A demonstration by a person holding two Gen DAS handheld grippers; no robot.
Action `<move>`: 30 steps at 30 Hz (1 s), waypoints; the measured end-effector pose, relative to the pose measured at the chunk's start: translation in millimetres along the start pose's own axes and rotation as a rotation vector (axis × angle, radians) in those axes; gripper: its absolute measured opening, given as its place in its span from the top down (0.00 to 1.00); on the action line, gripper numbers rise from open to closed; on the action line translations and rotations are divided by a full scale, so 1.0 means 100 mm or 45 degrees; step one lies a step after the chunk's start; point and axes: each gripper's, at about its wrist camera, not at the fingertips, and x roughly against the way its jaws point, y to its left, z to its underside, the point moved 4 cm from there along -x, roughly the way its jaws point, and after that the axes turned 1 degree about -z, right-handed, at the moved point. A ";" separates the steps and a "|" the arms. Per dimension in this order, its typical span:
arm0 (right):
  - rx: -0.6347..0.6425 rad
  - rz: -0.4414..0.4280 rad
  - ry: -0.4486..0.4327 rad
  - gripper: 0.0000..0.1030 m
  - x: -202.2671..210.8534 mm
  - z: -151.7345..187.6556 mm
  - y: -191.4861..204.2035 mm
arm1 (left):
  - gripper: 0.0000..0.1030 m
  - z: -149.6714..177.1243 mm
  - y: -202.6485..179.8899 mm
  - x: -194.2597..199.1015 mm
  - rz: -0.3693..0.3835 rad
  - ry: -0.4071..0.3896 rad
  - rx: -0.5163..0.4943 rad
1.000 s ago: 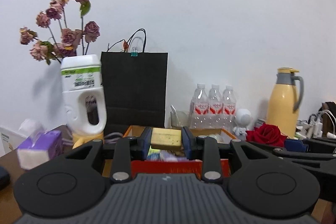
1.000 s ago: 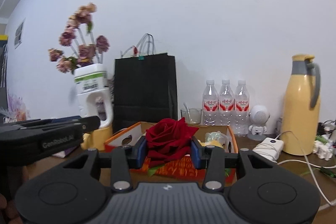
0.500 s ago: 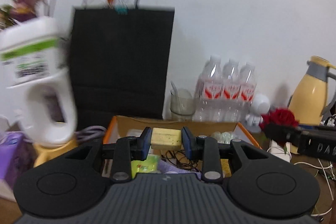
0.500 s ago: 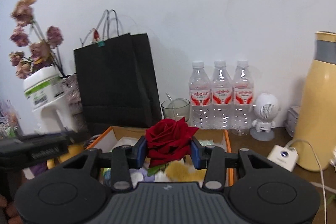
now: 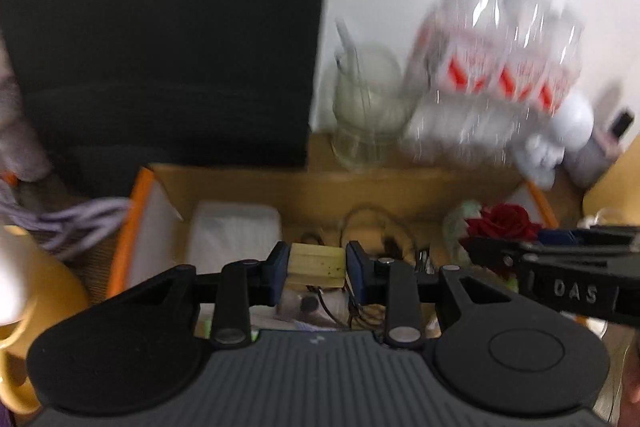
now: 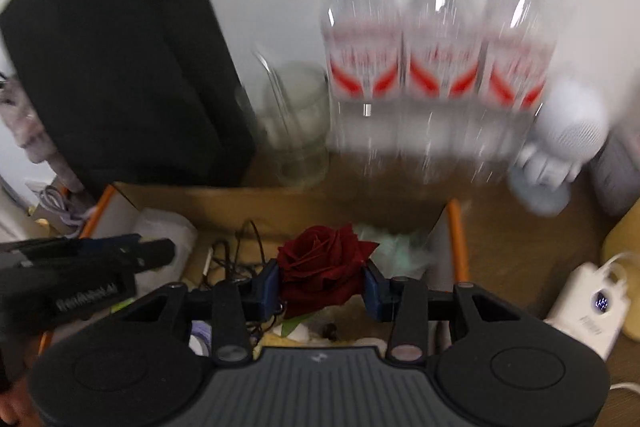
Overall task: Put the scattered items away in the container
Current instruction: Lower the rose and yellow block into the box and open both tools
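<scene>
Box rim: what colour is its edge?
Orange, along the cardboard box; clearest in the right wrist view.

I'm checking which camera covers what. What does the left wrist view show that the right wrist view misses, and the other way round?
Only the left wrist view shows the yellowish block pinched in the left claw, and a folded white cloth in the box.

Only the right wrist view shows the white charger with its cable on the table.

Both show the cardboard box, the red rose gripped by the right claw, the black paper bag, the glass and three water bottles.
</scene>
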 end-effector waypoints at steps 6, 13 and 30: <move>-0.077 -0.005 0.132 0.61 -0.37 0.01 -0.14 | 0.69 0.04 0.03 -0.28 -0.022 0.105 0.053; -0.052 0.029 0.177 0.46 -0.29 0.01 -0.05 | 0.62 -0.01 0.07 -0.02 -0.008 0.135 0.038; 0.016 0.135 0.153 0.15 1.13 0.18 0.16 | 0.00 0.15 0.04 1.26 -0.175 0.080 -0.010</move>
